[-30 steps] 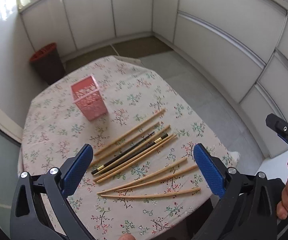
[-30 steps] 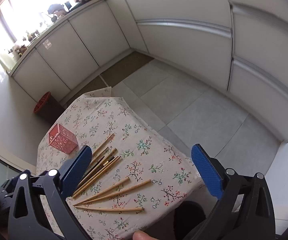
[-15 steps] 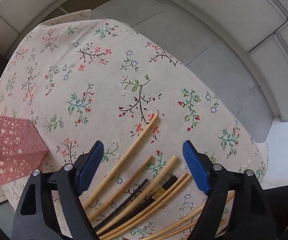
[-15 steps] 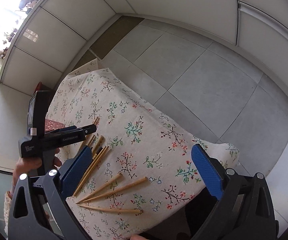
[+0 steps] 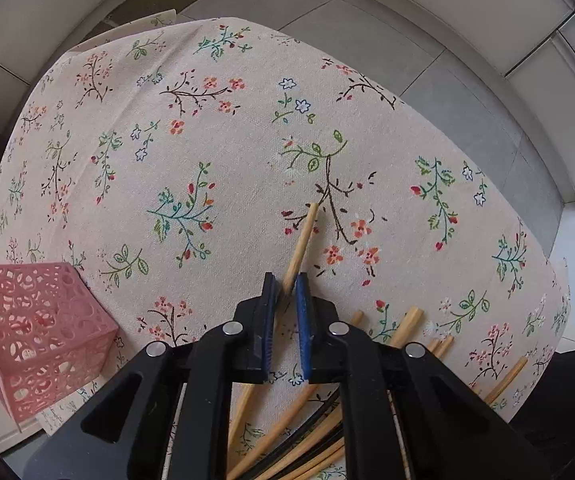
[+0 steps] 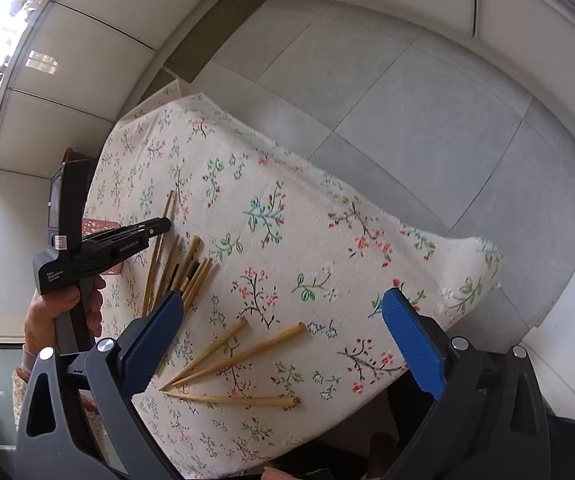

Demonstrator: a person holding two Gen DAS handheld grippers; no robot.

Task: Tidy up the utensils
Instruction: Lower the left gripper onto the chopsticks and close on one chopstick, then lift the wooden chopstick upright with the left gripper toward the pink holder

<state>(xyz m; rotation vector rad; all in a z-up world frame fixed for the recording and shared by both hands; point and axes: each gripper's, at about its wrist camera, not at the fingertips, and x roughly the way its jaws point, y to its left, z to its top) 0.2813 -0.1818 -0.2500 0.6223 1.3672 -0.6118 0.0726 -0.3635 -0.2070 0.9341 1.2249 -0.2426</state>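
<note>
Left hand-held gripper [image 5: 286, 289] just closing, clamped on wooden chopstick [image 5: 303, 236], floral tablecloth [image 5: 215, 152]

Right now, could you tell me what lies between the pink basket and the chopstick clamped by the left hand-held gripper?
Only bare floral tablecloth, seen in the left wrist view, separates the pink basket from the chopstick.

Counter w/ cream floral-print tablecloth [image 5: 191, 152] carries everything. Pink perforated square plastic holder [image 5: 35, 332] stands upright at its left edge. Right of the holder, a bunch of light bamboo chopsticks [image 6: 191, 276] w/ two black ones mixed in. Further from the holder, three more tapered bamboo chopsticks [image 6: 239, 360] fan out, pointed tips nearly meeting, near the counter's front edge.
</note>
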